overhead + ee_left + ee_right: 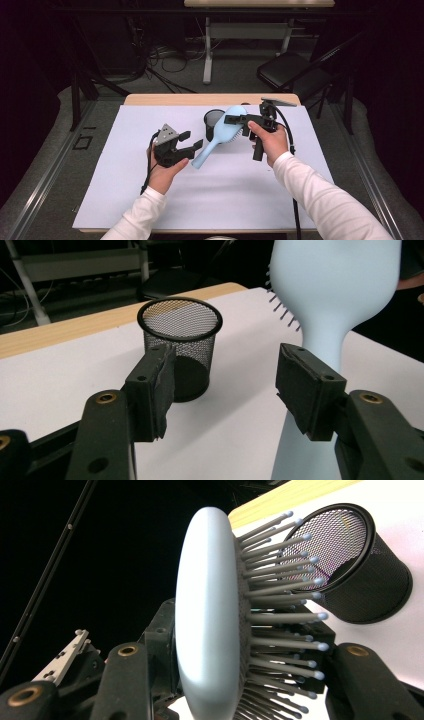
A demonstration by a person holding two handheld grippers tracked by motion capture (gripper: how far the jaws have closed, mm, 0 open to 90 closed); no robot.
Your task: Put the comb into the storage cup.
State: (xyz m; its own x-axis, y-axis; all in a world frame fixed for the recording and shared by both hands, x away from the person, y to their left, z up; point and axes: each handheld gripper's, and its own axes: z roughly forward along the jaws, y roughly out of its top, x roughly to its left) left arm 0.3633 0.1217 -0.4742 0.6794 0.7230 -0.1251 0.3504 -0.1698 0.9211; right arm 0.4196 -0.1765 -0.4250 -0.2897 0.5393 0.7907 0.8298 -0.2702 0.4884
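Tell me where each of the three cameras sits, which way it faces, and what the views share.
High view: above the person's side, looking forward and down on the table; both forearms, left gripper, right gripper.
Left gripper view: on the left gripper, facing the mesh cup between its open jaws.
Right gripper view: on the right gripper, shut on the hairbrush head.
Shared: all three show hairbrush and cup.

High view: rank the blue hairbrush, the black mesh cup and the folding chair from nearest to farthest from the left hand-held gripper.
1. Blue hairbrush: its handle end lies just right of the left hand-held gripper.
2. Black mesh cup: on the table behind the brush, up and to the right.
3. Folding chair: on the floor beyond the table's far right corner.
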